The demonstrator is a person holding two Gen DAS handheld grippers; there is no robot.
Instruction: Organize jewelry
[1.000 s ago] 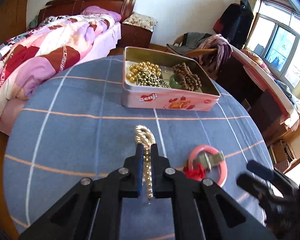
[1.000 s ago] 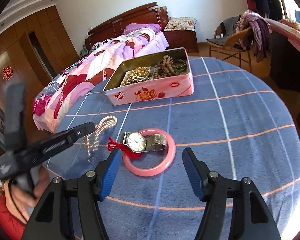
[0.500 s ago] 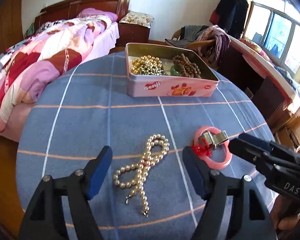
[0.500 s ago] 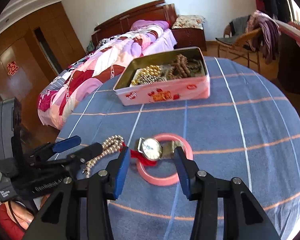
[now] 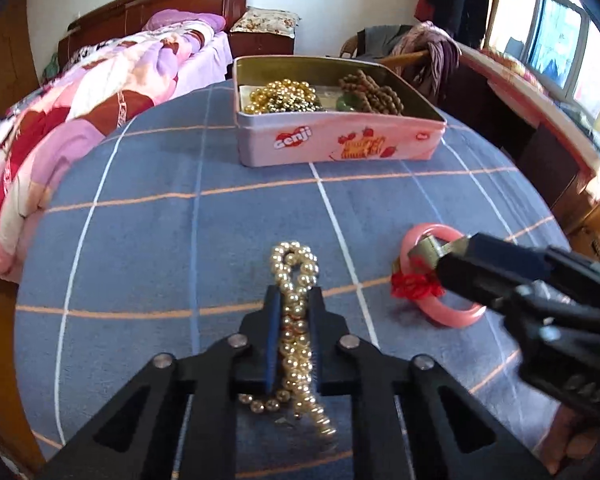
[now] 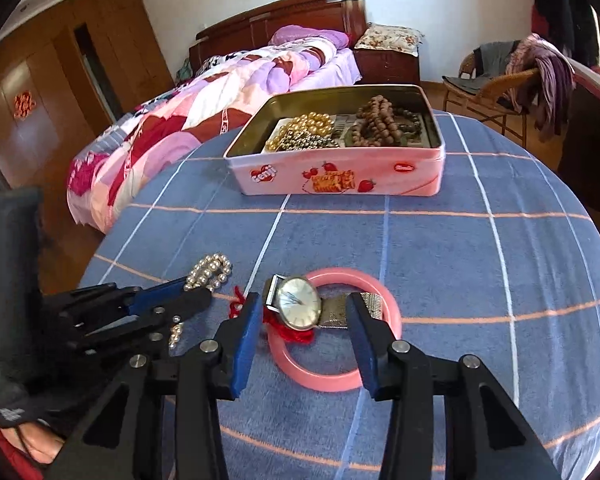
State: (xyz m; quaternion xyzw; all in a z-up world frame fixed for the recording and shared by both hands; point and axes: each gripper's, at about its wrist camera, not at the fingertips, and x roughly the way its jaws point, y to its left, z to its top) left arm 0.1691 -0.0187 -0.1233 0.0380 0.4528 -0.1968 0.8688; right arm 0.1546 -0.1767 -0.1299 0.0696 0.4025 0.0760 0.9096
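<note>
My left gripper (image 5: 294, 300) is shut on a pearl necklace (image 5: 296, 276) that lies on the blue checked tablecloth; its loop sticks out past the fingertips, also seen in the right wrist view (image 6: 210, 270). My right gripper (image 6: 302, 312) is open, its fingers on either side of a wristwatch (image 6: 300, 307) that lies across a pink bangle (image 6: 340, 378) with a red string (image 6: 290, 330). A pink tin (image 6: 340, 178) holding gold beads (image 6: 304, 130) and brown beads (image 6: 376, 122) stands farther back.
The round table's edge (image 6: 100, 240) drops off at the left toward a bed (image 6: 188, 116) with a pink quilt. A wicker chair (image 6: 496, 92) with clothes stands at the back right. A desk (image 5: 540, 120) runs along the right.
My left gripper, open around the pearl necklace half a second ago, has shut on it. My right gripper has moved forward over the watch and bangle, staying open.
</note>
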